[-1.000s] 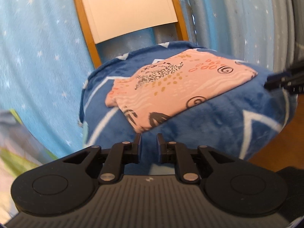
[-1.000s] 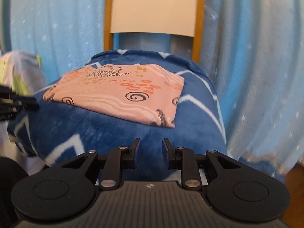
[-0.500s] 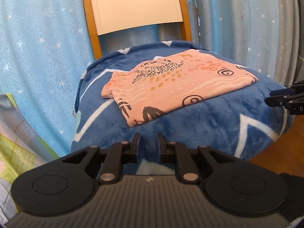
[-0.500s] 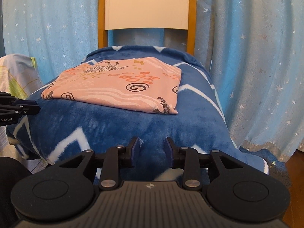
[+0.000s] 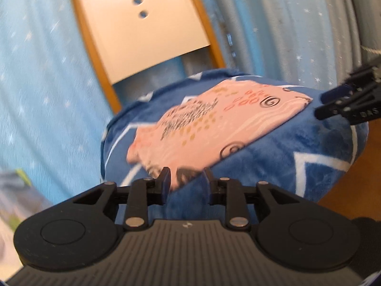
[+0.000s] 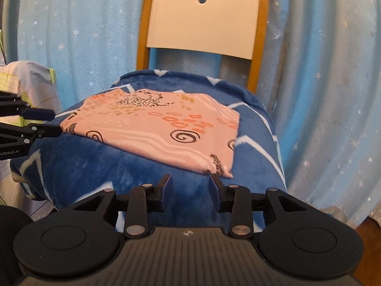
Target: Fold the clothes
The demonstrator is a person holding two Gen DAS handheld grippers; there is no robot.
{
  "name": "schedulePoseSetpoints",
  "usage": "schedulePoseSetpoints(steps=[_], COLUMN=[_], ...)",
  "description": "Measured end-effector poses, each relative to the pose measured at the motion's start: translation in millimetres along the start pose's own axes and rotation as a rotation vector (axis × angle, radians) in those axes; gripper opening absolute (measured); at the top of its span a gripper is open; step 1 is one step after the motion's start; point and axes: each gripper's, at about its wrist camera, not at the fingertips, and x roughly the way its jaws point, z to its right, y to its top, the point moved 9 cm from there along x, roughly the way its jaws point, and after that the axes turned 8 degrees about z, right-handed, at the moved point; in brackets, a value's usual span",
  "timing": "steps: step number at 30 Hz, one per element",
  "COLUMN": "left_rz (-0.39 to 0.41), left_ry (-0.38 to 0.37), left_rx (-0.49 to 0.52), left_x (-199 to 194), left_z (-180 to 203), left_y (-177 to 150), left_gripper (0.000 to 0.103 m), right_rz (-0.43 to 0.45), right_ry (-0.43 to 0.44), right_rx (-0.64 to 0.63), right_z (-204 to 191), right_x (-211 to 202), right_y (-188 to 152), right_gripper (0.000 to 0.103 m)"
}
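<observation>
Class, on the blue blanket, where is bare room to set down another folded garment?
Bare blue blanket shows in front of the pink folded cloth, toward the right gripper, and a narrow strip on its right. The middle is taken.

Left tool (image 5: 187,178) and right tool (image 6: 190,184) both with jaws parted, empty, level, pointing forward.

Left wrist view smeared by motion blur: print on the pink folded cloth (image 5: 209,128) hard to read, near corner hidden behind the left gripper (image 5: 187,178). Chair back (image 6: 202,16) cut by the top edge. Right gripper (image 5: 352,104) cropped at the frame edge, possibly open.
</observation>
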Motion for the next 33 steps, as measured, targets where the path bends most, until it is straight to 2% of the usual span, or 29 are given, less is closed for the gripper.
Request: schedulePoseSetpoints(steps=[3, 6, 10, 15, 19, 21, 22, 23, 24, 26, 28, 30, 32, 33], left_rz=[-0.001, -0.013, -0.034, -0.067, -0.064, -0.064, -0.066, -0.072, -0.081, -0.101, -0.114, -0.13, -0.149, -0.157], left_ry=[-0.019, -0.038, -0.035, -0.037, -0.03, -0.028, -0.027, -0.025, -0.018, -0.02, -0.028, -0.036, -0.033, -0.024], left_rx=[0.187, 0.367, 0.485, 0.655, 0.754, 0.779, 0.786, 0.792, 0.799, 0.775, 0.747, 0.745, 0.734, 0.726], left_x=[8.4, 15.5, 22.6, 31.6, 41.6, 47.5, 50.2, 52.3, 53.5, 53.4, 49.5, 44.3, 37.5, 33.7], left_z=[13.6, 21.7, 15.5, 12.2, 14.6, 14.7, 13.9, 11.9, 8.9, 3.3, 0.1, -2.7, -10.7, -16.4], left_y=[1.5, -5.7, -14.9, -33.1, -37.3, -37.8, -37.9, -38.8, -40.6, -43.4, -44.1, -44.6, -43.4, -42.0], left_gripper=[0.031, 0.036, 0.036, 0.036, 0.035, 0.031, 0.023, 0.019, 0.015, 0.014, 0.014, 0.014, 0.021, 0.028], right_rz=[-0.022, 0.017, 0.041, 0.04, 0.044, 0.043, 0.033, 0.022, 0.011, -0.035, -0.045, -0.031, -0.017, -0.01], right_ry=[-0.008, -0.013, -0.008, -0.014, -0.023, -0.027, -0.031, -0.036, -0.041, -0.038, -0.025, -0.047, -0.07, -0.081], right_rx=[-0.273, -0.449, -0.532, -0.734, -0.848, -0.902, -0.909, -0.915, -0.921, -0.865, -0.831, -0.755, -0.678, -0.639], right_z=[-17.2, -23.2, -19.8, -19.2, -20.1, -22.8, -21.4, -19.8, -18.3, -9.8, -4.4, 7.1, 18.8, 24.8], right_x=[12.8, 16.4, 23.7, 32.0, 34.1, 38.1, 39.9, 41.7, 43.5, 45.4, 41.5, 36.3, 31.1, 28.5], right_y=[-5.4, -4.3, 0.2, -9.9, -14.2, -15.4, -15.1, -14.8, -14.4, -17.0, -22.3, -15.5, -8.3, -4.7], right_gripper=[0.048, 0.049, 0.049, 0.049, 0.049, 0.046, 0.045, 0.036, 0.022, 0.013, 0.013, 0.012, 0.017, 0.02])
